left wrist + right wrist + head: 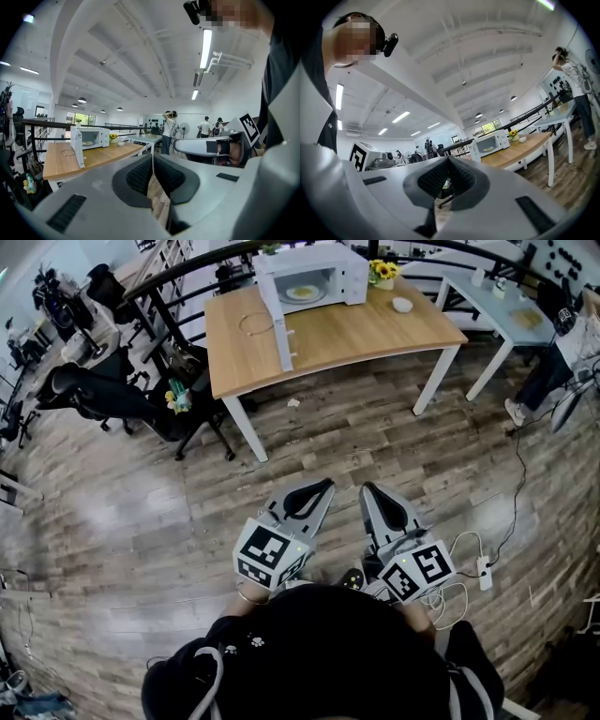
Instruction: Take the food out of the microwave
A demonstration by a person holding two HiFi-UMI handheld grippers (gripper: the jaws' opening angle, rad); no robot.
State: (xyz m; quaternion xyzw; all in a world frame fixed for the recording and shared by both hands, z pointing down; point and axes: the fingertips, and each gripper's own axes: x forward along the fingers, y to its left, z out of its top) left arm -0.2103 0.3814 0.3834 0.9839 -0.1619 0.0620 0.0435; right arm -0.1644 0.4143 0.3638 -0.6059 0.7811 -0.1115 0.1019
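Note:
A white microwave [314, 277] stands at the far edge of a wooden table [356, 334], its door [275, 320] swung wide open. Inside lies a plate of yellow food [302, 292]. My left gripper [323, 486] and right gripper [367, 488] hover side by side over the wooden floor, close to my body and well short of the table. Both are shut with nothing between the pads. The left gripper view shows the microwave [93, 137] far off to the left of its jaw tips [152, 157]. The right gripper view has the microwave [491, 142] to the right of its tips [449, 161].
A pot of yellow flowers [382, 273], a small white bowl [402, 305] and a loop of cable [255, 322] share the table. Black office chairs [103, 395] stand to its left, a pale table [497, 306] and a person [562, 343] to its right. A power strip [485, 573] lies on the floor.

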